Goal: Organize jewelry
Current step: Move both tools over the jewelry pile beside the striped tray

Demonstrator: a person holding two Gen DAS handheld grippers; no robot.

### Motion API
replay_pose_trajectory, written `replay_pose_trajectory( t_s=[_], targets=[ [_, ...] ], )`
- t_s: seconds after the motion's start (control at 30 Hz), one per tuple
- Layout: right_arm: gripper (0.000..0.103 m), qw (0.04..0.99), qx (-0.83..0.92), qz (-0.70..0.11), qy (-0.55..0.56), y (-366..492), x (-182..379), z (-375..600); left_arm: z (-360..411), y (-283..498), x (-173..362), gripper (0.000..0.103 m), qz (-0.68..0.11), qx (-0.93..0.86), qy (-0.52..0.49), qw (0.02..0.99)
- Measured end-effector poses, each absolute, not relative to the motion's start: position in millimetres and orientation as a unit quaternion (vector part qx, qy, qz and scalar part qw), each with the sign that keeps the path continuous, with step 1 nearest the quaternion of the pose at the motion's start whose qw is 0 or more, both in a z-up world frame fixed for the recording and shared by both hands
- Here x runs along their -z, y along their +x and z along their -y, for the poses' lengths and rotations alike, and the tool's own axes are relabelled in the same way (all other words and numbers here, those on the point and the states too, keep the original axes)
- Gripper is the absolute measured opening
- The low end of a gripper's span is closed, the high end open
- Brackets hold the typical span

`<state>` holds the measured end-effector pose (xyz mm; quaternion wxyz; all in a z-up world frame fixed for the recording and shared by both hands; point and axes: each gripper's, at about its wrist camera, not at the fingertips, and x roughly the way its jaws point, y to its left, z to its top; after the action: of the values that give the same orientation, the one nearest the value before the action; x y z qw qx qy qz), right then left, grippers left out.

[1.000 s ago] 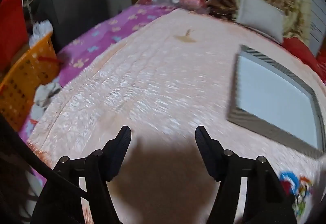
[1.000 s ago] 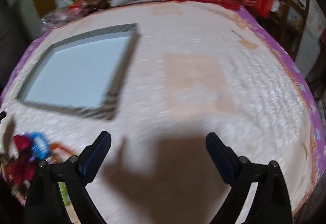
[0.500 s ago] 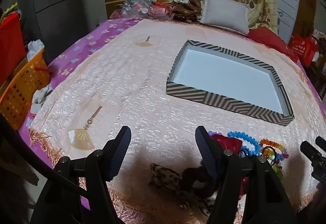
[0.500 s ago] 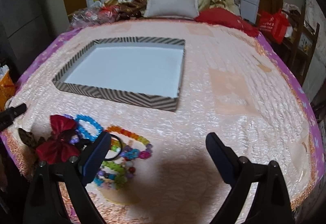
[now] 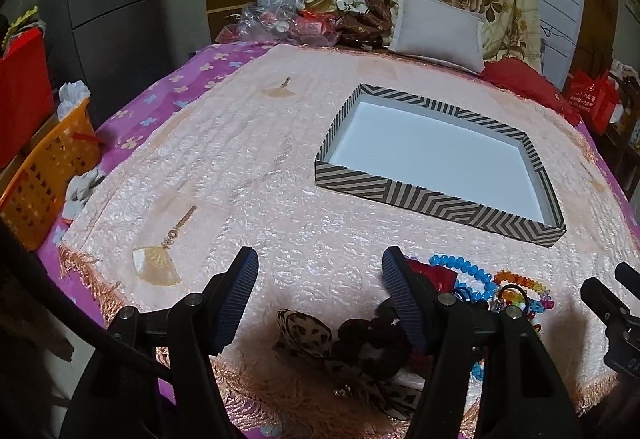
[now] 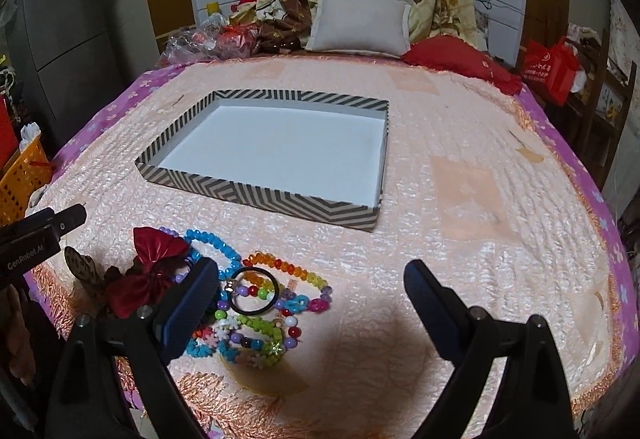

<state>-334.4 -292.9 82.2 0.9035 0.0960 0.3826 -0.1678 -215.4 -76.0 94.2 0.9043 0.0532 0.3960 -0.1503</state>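
- Bedroom, start of the sort: my left gripper [image 5: 316,271] hangs spread wide above the near edge of the bed [image 5: 248,167], its jaws well apart and holding nothing.
- My right gripper [image 6: 312,287] is likewise released, jaws wide, empty, poised over the same near edge.
- The box [image 6: 256,195] (striped walls, white floor) sits mid-bed, beyond the pile, and I see nothing inside it in either view.
- The jewelry [image 6: 256,299] lies in one heap on the bedspread between the box and the fringe: a blue bracelet [image 6: 216,243], an orange bracelet [image 6: 280,267], a black ring [image 6: 252,291] and mixed beads tangled close together.
- Beside the heap, toward my left gripper, rest a red bow [image 6: 148,271] and a leopard bow [image 5: 308,331], touching or nearly so.
- A fan [image 5: 156,263] lies apart on the left side of the bed; whether it is a loose ornament or a motif on the cloth, I cannot tell.
- My reading: nothing is sorted yet. Every piece remains outside the box, so the whole job (pick, carry, place, repeat) is left.
- The right gripper's left finger [image 6: 192,303] overlaps the heap in its view, which suggests it is best placed for the first pick.
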Motion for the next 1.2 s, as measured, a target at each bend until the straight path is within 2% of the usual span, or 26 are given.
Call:
replay_pose_trajectory(
  t_s=[1.2],
  targets=[
    [0.096,0.900,0.126,-0.403,0.103,-331.3,-68.8,281.0,76.5,-222.2,-85.0,0.050,-0.405,0.146,0.061,0.901]
  ],
)
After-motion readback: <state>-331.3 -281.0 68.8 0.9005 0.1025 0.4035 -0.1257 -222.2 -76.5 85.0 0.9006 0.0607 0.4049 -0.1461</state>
